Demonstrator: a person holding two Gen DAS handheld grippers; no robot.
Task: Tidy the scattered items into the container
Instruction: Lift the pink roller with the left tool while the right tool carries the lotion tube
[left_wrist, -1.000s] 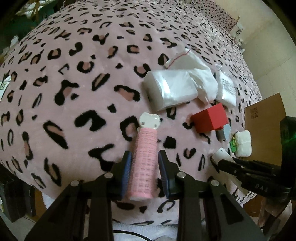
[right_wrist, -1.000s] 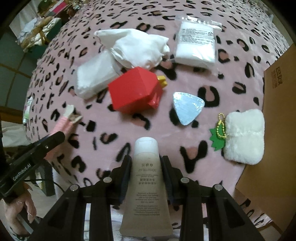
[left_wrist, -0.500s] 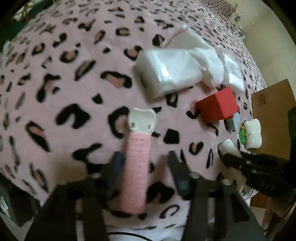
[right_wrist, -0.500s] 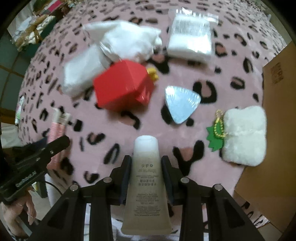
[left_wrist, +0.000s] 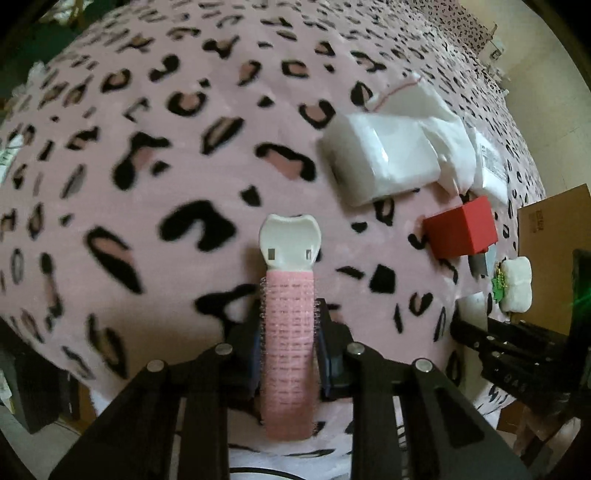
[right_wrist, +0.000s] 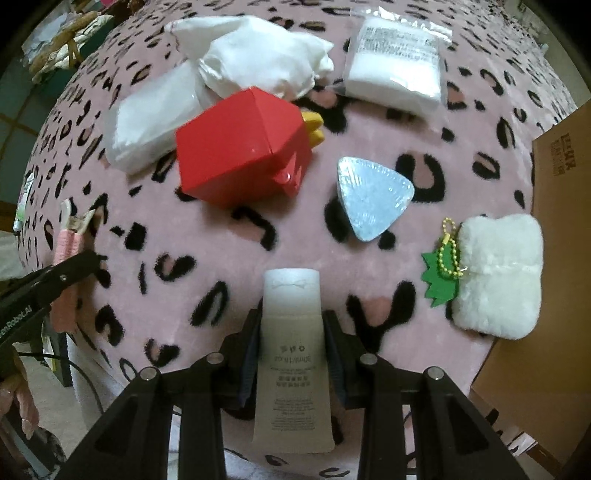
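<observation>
**Both grippers loaded, nothing boxed yet**

Slipping is the main risk from here: the left gripper (left_wrist: 288, 347) has just snapped its jaws closed on the pink hair roller (left_wrist: 288, 354), a bristly, springy cylinder with a smooth white plastic clip at its far end, and such a soft mesh could squash or twist out if the grip sits off-centre. The right gripper (right_wrist: 291, 350) is clamped around the frosted tube (right_wrist: 291, 354), a smooth, slightly squeezable plastic body with a rounded cap; its slick skin could slide through the pads when tilted over the box.

Taking the red box (right_wrist: 240, 151) as landmark: it is a hard, glossy cube with a yellow piece poking out on its far side. The tube lies nearer the camera than it; the roller sits off to its left. Behind it lie soft white plastic-wrapped packs (right_wrist: 258, 62). To its right rests a silvery, rounded triangular foil packet (right_wrist: 373, 199), and further right a fluffy white pouch (right_wrist: 498, 273) with a green tag on a bead chain, touching the cardboard box (right_wrist: 561, 221), the likely container. The plush leopard-print blanket (right_wrist: 369, 122) could snag the roller's bristles as it lifts
</observation>
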